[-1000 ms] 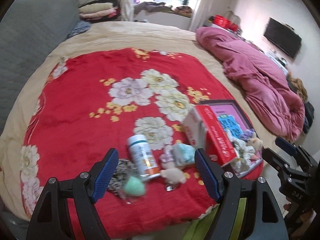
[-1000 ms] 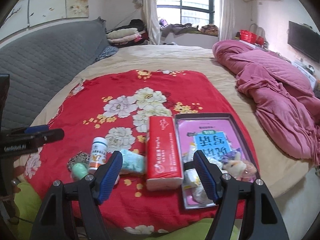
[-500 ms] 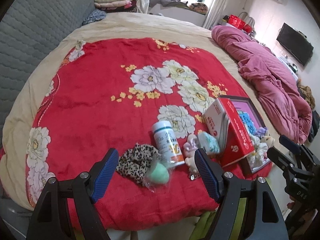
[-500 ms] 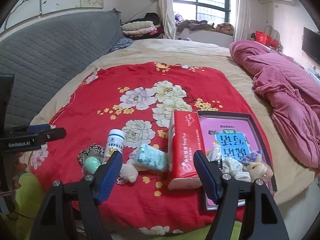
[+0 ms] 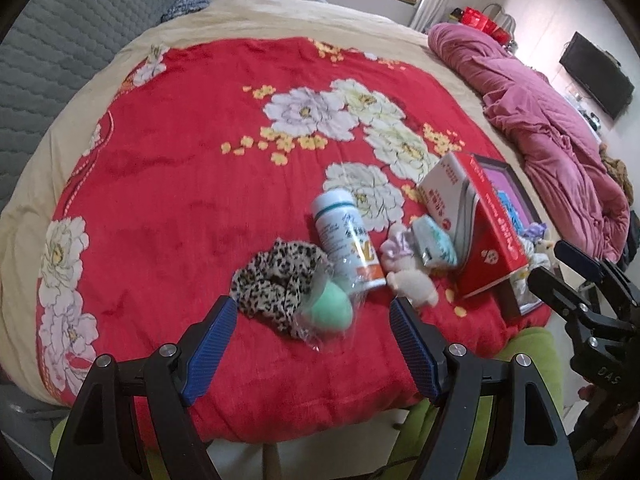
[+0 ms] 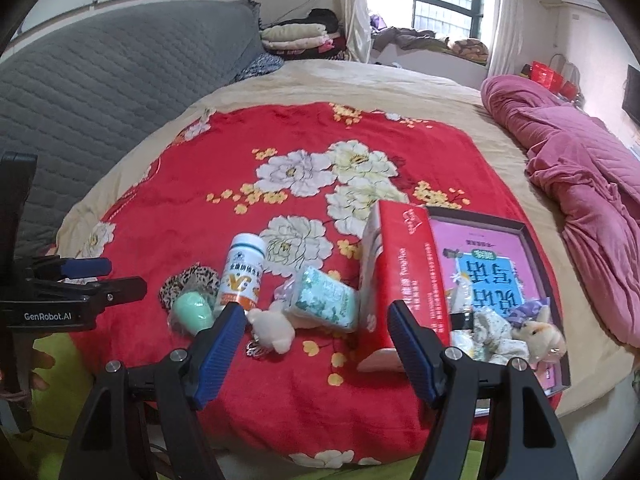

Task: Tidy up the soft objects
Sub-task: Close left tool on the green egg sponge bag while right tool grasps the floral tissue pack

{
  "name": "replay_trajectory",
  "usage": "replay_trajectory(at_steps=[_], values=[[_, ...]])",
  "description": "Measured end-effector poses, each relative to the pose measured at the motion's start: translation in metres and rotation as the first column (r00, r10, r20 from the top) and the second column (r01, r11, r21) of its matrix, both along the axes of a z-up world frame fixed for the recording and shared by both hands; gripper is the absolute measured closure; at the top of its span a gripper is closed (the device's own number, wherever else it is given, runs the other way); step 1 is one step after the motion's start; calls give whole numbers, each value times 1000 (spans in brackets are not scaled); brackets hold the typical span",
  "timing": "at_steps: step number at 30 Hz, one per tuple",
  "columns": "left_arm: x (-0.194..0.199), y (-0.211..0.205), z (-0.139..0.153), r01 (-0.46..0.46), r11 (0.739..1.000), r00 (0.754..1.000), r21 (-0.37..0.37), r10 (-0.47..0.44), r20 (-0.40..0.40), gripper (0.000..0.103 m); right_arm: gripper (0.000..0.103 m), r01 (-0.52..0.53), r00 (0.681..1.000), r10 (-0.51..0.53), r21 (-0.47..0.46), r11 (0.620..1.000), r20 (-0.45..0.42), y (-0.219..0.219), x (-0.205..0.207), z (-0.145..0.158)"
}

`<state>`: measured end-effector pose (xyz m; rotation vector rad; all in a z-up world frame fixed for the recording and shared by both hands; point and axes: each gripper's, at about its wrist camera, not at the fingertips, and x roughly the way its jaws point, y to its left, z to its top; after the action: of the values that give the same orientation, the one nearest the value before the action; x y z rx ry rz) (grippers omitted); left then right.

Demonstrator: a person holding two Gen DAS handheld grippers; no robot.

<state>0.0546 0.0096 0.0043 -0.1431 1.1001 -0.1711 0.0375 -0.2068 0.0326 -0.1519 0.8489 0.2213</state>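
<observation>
Left wrist view: the left claw stands open with nothing between its blue pads, above the near edge of the red floral blanket on the bed. Just beyond it lie one leopard-print scrunchie, one green sponge in a clear wrapper, one white bottle on its side, one cream plush toy and one teal tissue pack. The red tissue box hides most of the dark tray behind it; the right claw shows at the right margin.

Right wrist view: the right claw is likewise open and empty, over the plush toy and tissue pack. Only here is the tray's interior visible: a pink printed sheet, one plush animal with a purple piece beside it, and crumpled pale fabric at the near end; its pieces cannot be counted. One pink quilt lies bunched at right, well apart. The left claw appears at the left margin.
</observation>
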Motion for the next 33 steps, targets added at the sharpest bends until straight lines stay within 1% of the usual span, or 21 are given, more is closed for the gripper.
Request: replay_trajectory(at_steps=[4, 7, 10, 17, 22, 25, 28, 33], values=[[0, -3, -17, 21, 1000, 999, -21, -21, -44, 23, 30, -7, 1000, 7, -29, 1000, -29, 9, 8, -17], [1, -6, -28, 28, 999, 998, -31, -30, -55, 23, 30, -6, 999, 4, -46, 999, -46, 13, 14, -27], [1, -8, -37, 33, 999, 998, -41, -35, -52, 23, 30, -4, 999, 2, -40, 999, -54, 12, 16, -31], [5, -22, -59, 65, 995, 993, -71, -71, -92, 23, 30, 17, 997, -20, -41, 999, -77, 5, 24, -40], [11, -35, -64, 85, 995, 993, -56, -90, -82, 23, 30, 23, 996, -26, -43, 999, -81, 4, 28, -42], [17, -38, -67, 82, 996, 994, -35, -84, -76, 23, 30, 24, 996, -28, -44, 999, -87, 5, 32, -45], [23, -38, -72, 73, 997, 994, -27, -75, -81, 26, 30, 18, 996, -23, -53, 998, -91, 8, 37, -48], [28, -38, -79, 70, 998, 994, -9, -70, -88, 31, 30, 6, 994, -16, -96, 995, -108, 20, 49, -59]])
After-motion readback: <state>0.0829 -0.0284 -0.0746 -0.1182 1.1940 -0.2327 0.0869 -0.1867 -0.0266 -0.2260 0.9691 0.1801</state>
